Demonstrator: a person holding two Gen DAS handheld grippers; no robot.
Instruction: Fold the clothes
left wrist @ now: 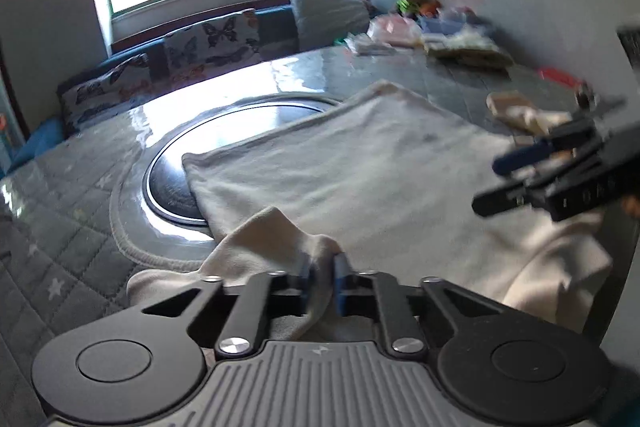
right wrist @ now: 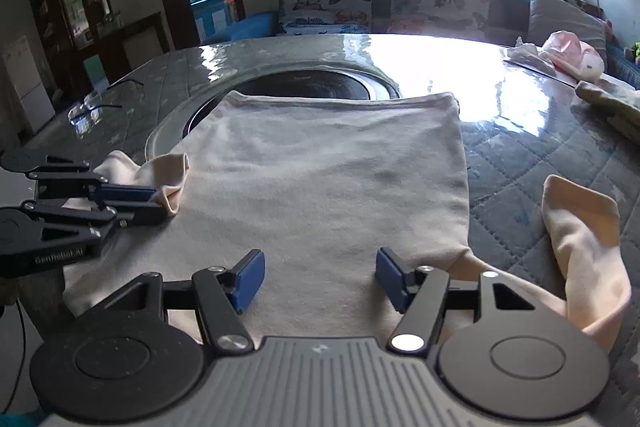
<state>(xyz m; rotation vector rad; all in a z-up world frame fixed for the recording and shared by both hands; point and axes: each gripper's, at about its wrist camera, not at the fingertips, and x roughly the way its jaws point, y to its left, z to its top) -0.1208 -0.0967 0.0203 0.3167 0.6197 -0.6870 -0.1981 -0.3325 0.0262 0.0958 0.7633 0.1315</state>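
A cream long-sleeved shirt [right wrist: 328,179] lies flat on the quilted table, its body spread toward the round inset plate; it also shows in the left wrist view [left wrist: 380,179]. My left gripper [left wrist: 322,277] is shut on the left sleeve [left wrist: 264,243], bunched between its blue pads; it shows from the side in the right wrist view [right wrist: 154,201]. My right gripper [right wrist: 320,277] is open and empty above the shirt's near part. It shows blurred in the left wrist view [left wrist: 500,183]. The right sleeve [right wrist: 580,239] lies loose on the table at right.
A dark round inset plate [right wrist: 304,89] sits mid-table, partly under the shirt. Glasses [right wrist: 86,115] lie at far left. Folded clothes [left wrist: 460,43] and a pink toy [right wrist: 572,55] sit at the far right. A cushioned bench [right wrist: 384,7] runs under the window.
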